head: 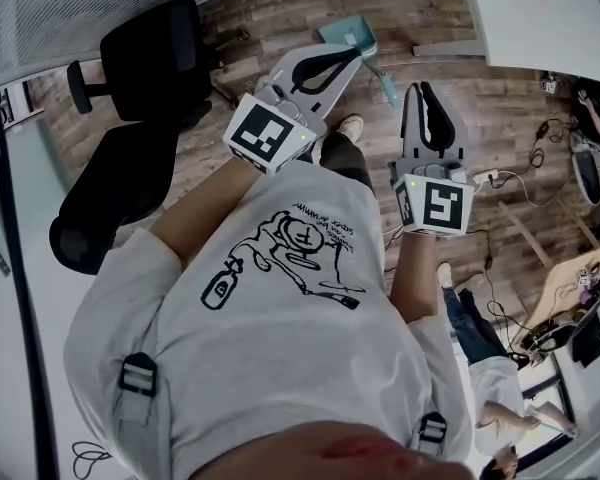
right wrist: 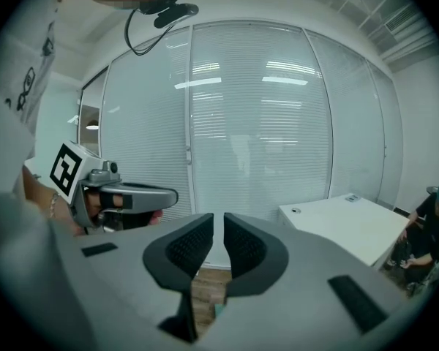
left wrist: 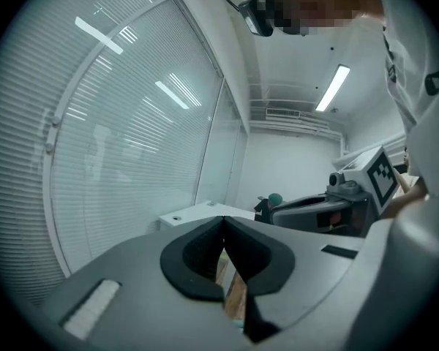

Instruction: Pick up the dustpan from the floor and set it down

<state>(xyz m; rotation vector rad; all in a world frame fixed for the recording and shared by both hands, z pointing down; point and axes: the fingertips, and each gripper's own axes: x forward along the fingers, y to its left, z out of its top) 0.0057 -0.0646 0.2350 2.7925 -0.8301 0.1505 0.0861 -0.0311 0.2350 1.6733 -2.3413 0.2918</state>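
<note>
In the head view, the teal dustpan lies on the wooden floor between a black office chair and the corner of a white desk, its handle pointing towards the lower right. The person in a grey printed T-shirt holds both grippers out in front of the chest, well above the floor, and neither one touches the dustpan. The left gripper points up and to the right, and in the picture its tips fall just short of the dustpan. The right gripper sits beside it and points straight up the picture. In the left gripper view, the left gripper has its jaws pressed together at the tips with nothing held. A strip of floor shows lower down between them, and the right gripper is level at the right edge, in front of the window blinds. In the right gripper view, the right gripper has its jaws all but closed, with only a thin slit between the pads and nothing in it. The left gripper is at the left, the white desk stands at the right, and another person sits at the far right edge.
</note>
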